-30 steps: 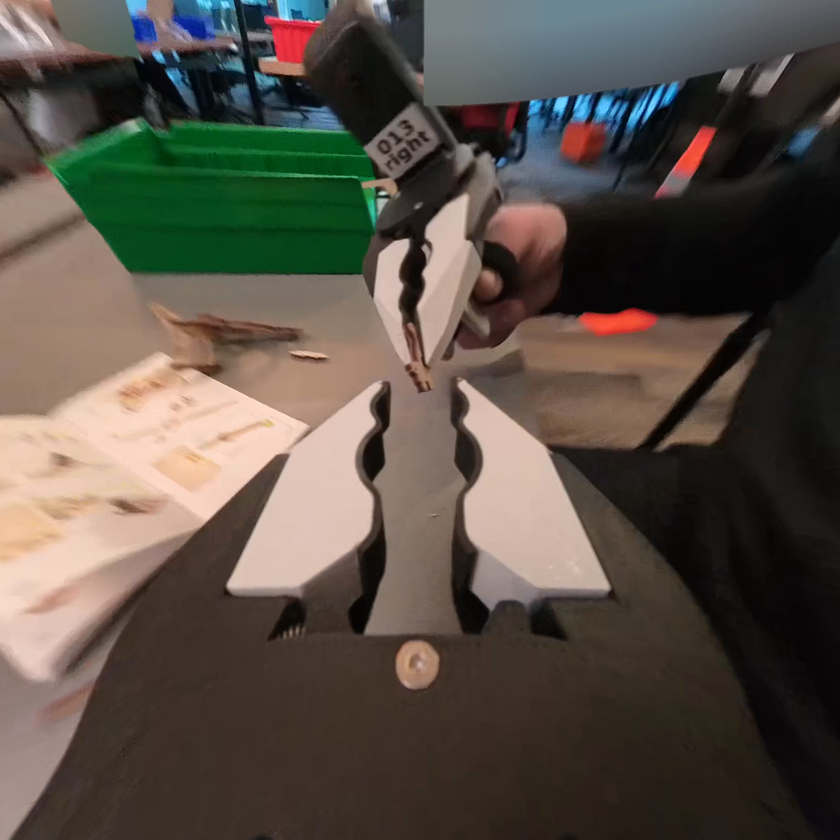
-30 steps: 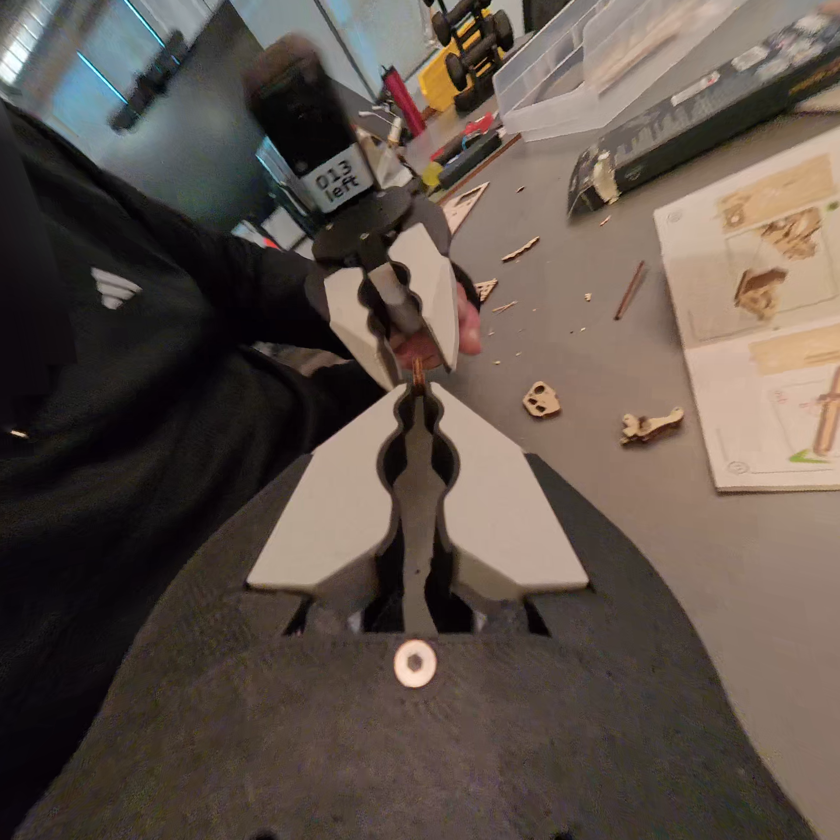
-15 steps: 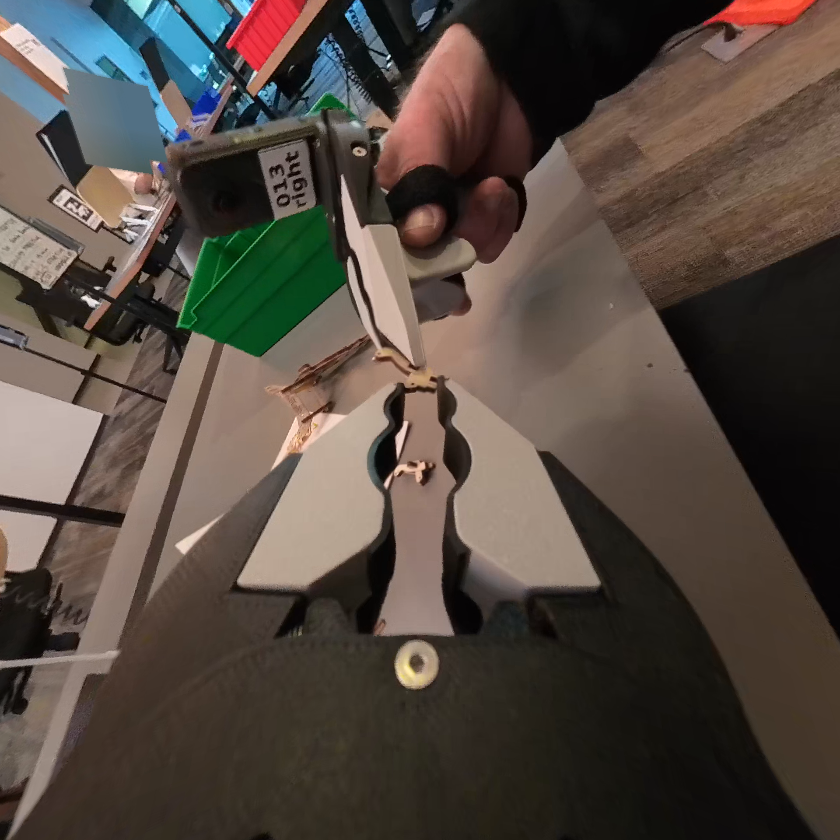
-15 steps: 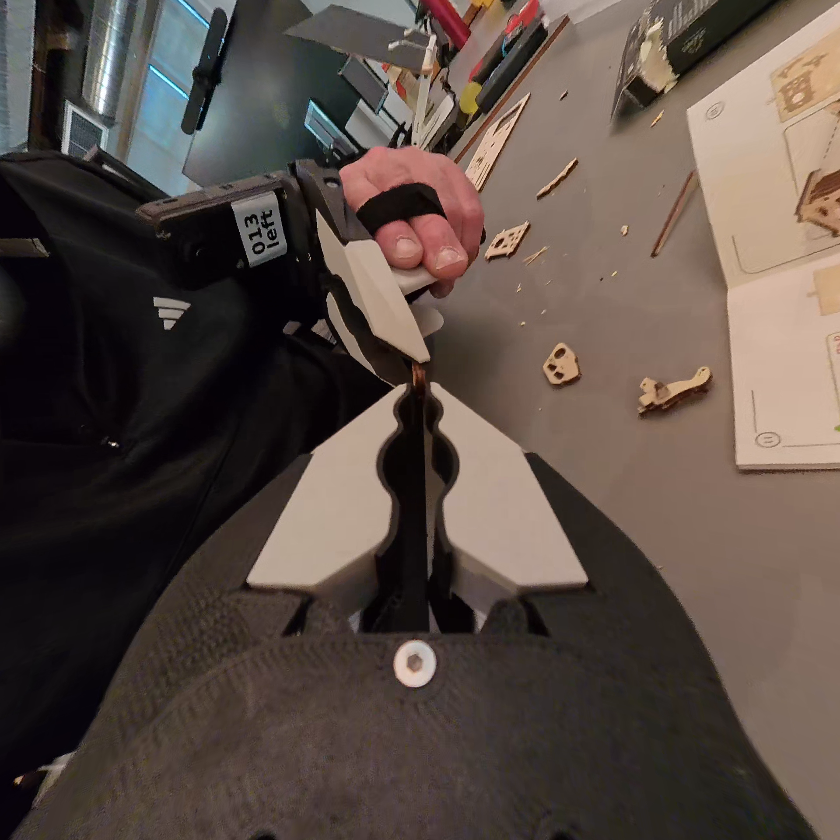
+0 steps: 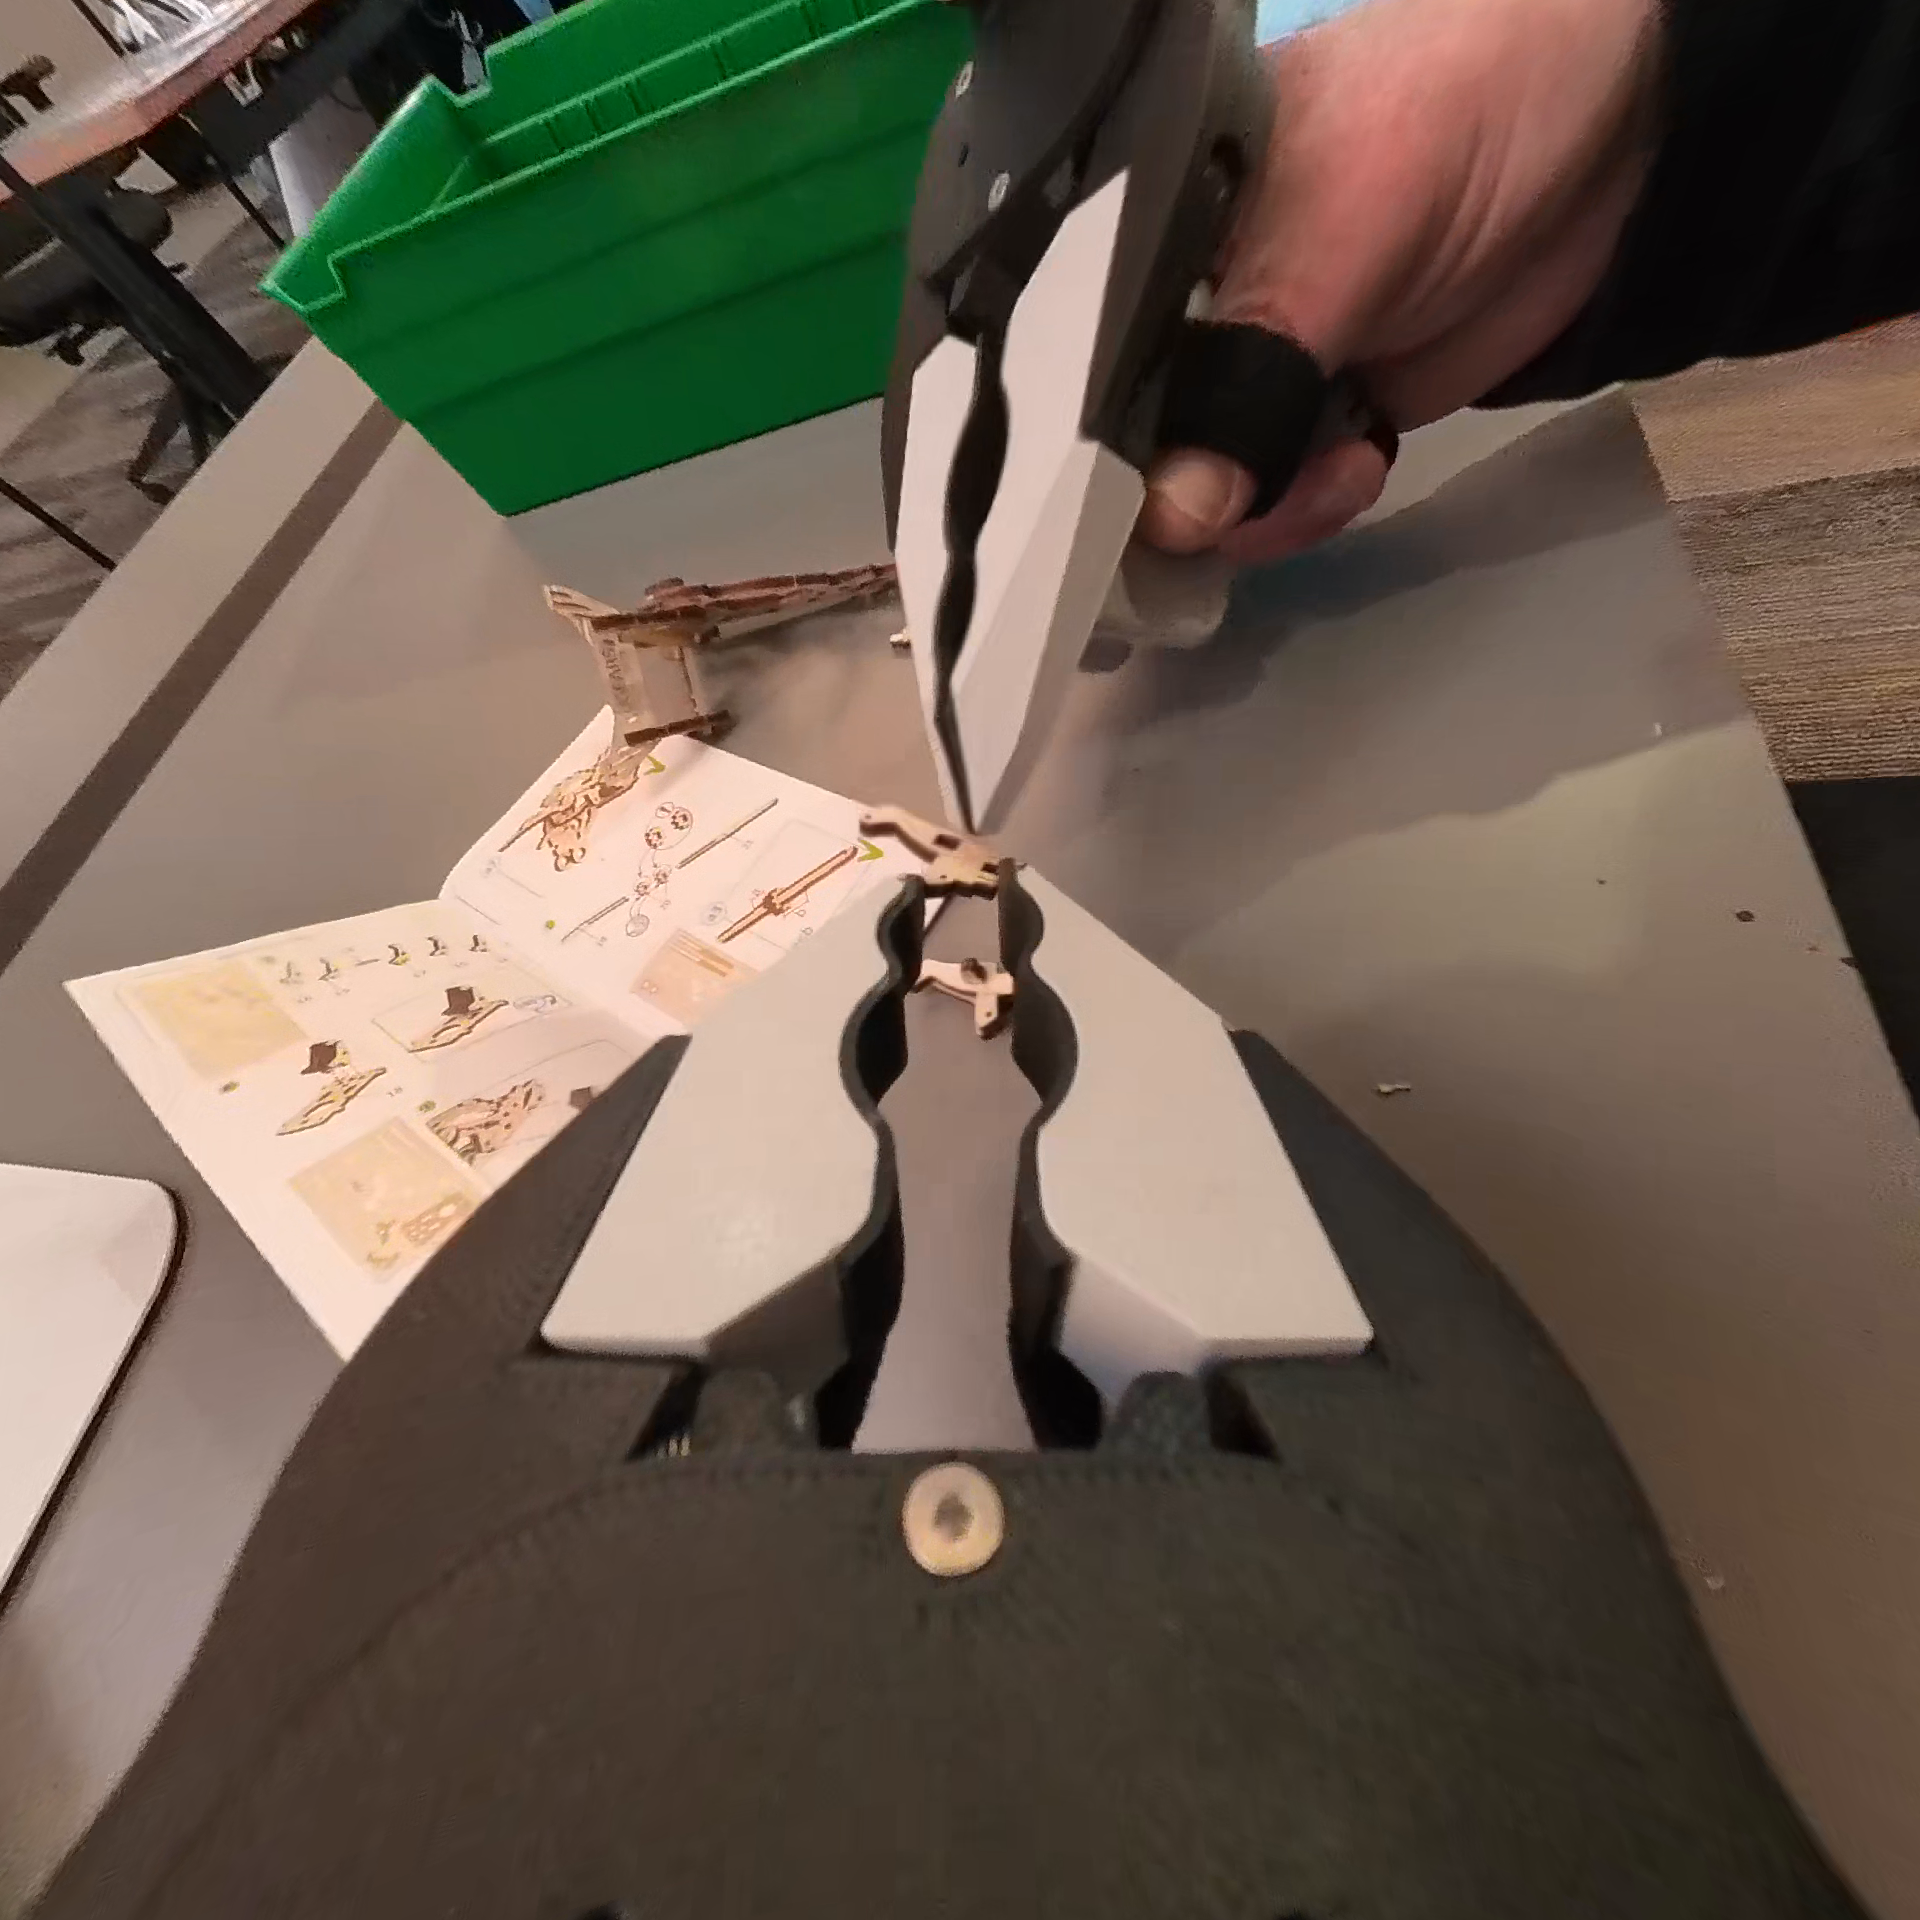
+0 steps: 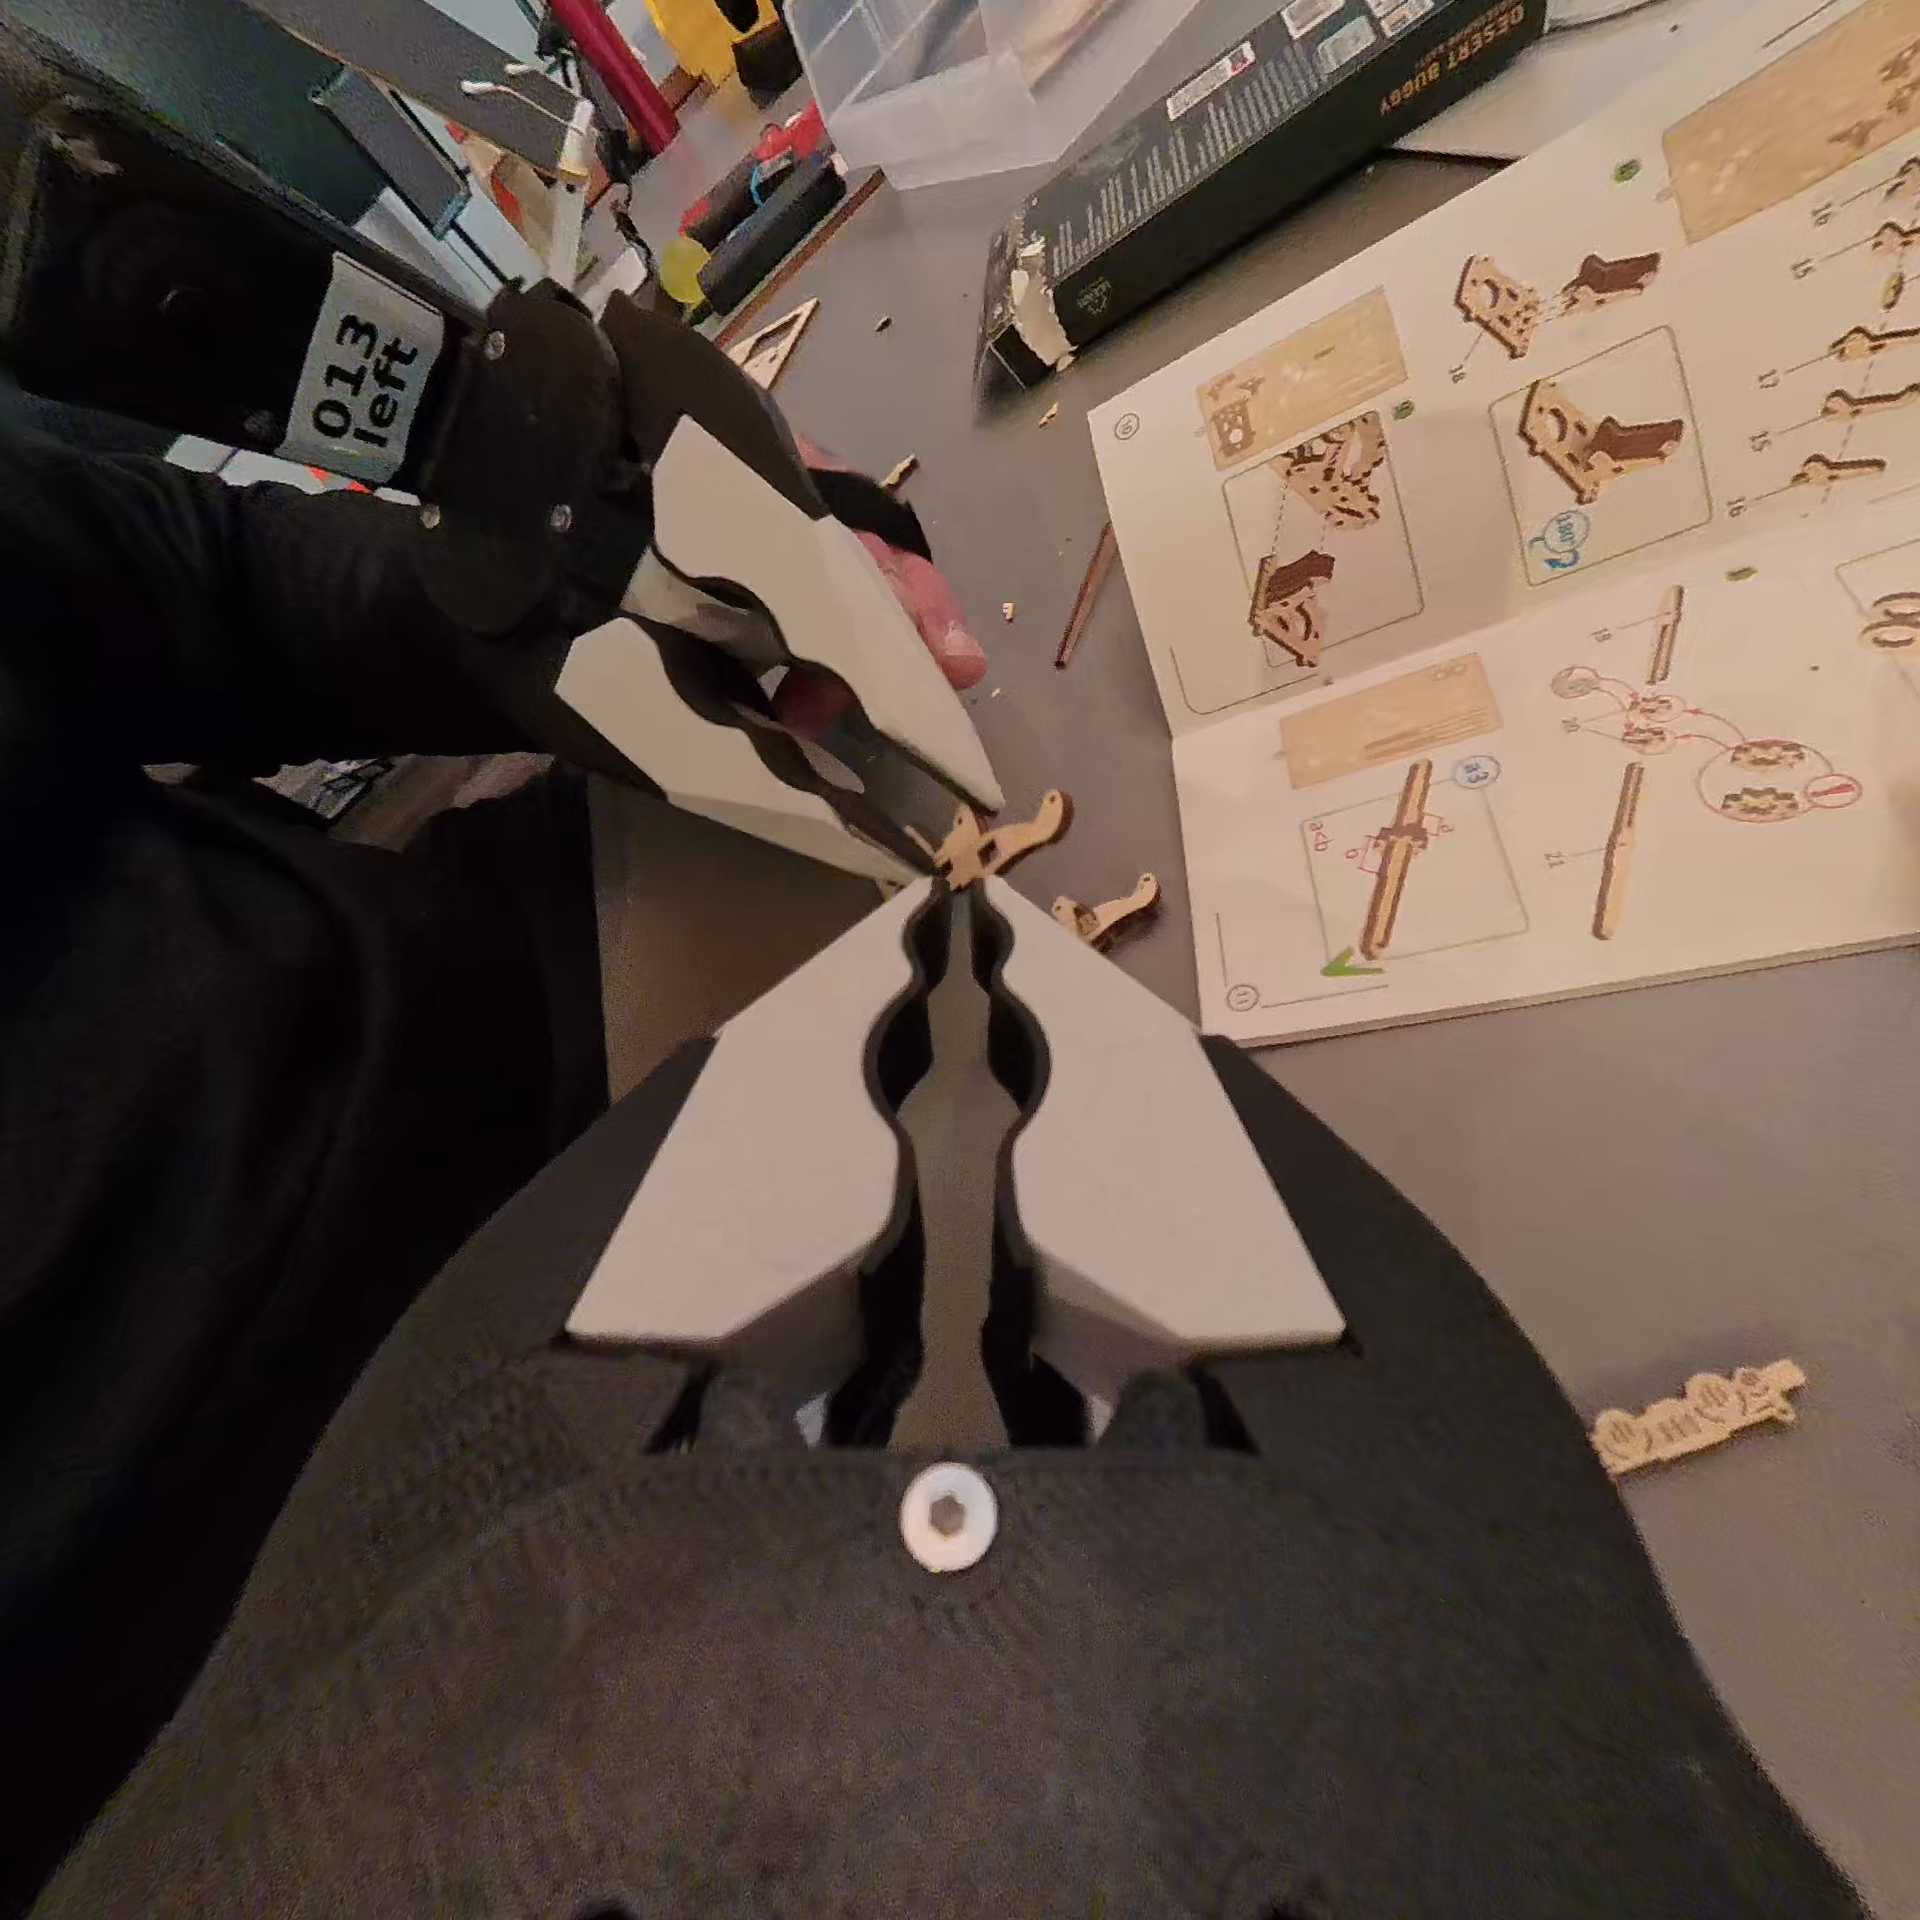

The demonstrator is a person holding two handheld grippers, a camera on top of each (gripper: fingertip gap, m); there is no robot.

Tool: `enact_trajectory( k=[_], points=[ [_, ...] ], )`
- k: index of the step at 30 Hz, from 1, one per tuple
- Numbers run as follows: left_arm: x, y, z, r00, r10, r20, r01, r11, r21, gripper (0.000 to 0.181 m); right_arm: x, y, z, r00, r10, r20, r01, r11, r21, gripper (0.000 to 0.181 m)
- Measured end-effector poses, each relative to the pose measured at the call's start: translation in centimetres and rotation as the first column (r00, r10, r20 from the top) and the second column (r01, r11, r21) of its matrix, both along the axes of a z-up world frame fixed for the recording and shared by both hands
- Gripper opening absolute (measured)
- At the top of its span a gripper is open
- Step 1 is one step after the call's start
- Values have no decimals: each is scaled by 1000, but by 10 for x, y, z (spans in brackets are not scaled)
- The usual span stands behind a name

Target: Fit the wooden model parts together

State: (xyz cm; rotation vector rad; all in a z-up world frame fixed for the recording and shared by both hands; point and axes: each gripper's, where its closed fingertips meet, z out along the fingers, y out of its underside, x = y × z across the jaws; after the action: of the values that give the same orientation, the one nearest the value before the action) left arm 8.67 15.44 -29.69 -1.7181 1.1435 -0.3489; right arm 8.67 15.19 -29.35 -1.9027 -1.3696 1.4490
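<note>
A small flat wooden part (image 5: 940, 857) hangs just above the grey table, between the two grippers, which meet tip to tip. My left gripper (image 5: 956, 883) is shut on it across its width. My right gripper (image 6: 958, 896) comes down from above and is shut on the same part (image 6: 992, 836) by its edge. The right gripper also shows in the left wrist view (image 5: 971, 821), and the left gripper in the right wrist view (image 6: 951, 836). A second, similar wooden part (image 5: 971, 992) lies on the table right below; it also shows in the right wrist view (image 6: 1107, 914).
An open instruction booklet (image 5: 468, 987) lies beside the parts. A partly built wooden model (image 5: 665, 665) and a green bin (image 5: 644, 239) stand behind it. A toothed wooden strip (image 6: 1694, 1408), a thin stick (image 6: 1081, 597) and a black box (image 6: 1247, 135) lie on the table. Only a small space, under 4 cm, lies between the two pairs of fingers.
The left gripper was open a second ago and has closed on the part that the right gripper held. Both grippers have turned and come lower over the table.
</note>
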Motion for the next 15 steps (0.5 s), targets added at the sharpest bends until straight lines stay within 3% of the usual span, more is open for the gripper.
enact_trajectory(
  k=[3,15],
  points=[
    [-1,2,-7,1000,8,-10,-8,1000,-17,11,0,10,-13,997,-48,67,46,998,38,0],
    [-9,2,-24,997,35,-65,-41,994,-102,12,-9,9,-20,996,-29,86,28,1000,14,0]
  ],
)
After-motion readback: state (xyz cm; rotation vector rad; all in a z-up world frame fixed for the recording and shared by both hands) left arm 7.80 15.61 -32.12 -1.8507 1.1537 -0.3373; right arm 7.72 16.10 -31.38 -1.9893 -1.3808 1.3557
